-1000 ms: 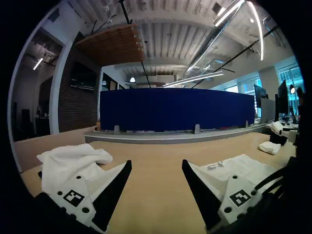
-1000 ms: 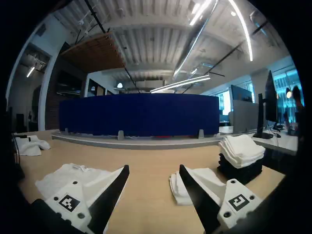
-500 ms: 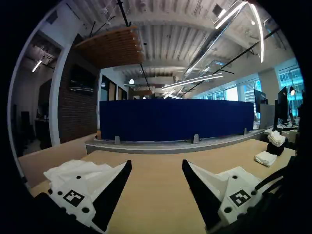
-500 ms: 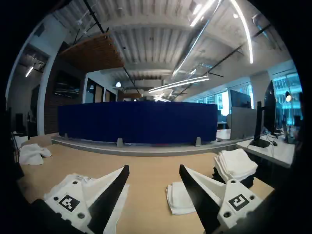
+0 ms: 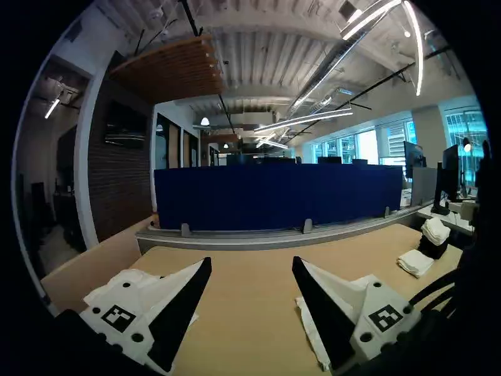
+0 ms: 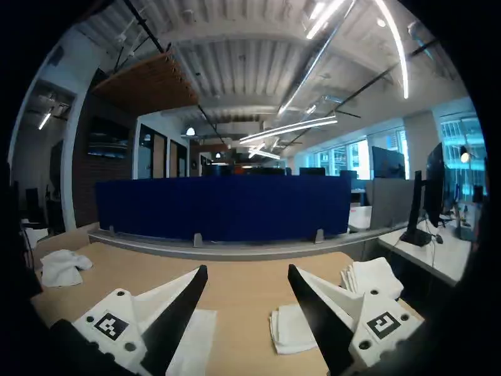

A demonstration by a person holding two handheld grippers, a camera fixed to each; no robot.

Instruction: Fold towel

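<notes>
While the left tool (image 5: 250, 259) and right tool (image 6: 247, 267) gape wide over the table (image 5: 250, 326), square coded tags (image 5: 119, 318) mark their fingers (image 5: 351, 301).

Left gripper view: left gripper (image 5: 250, 259) blocks most of the desk linen. Crumpled white towel (image 5: 116, 283) sits mostly behind its left finger (image 5: 178, 301), top edge poking out. Flat towel (image 5: 307, 318) is under its right finger (image 5: 338, 307); one strip visible, outline can't be told. Towel stack (image 5: 434, 230) far right: too small to count layers, dark block (image 5: 432, 249) under it unidentifiable. Right gripper view: right gripper (image 6: 247, 267) fingers cover the flat towel's left part, half the folded towel (image 6: 287, 327), and the towel stack's base.
</notes>
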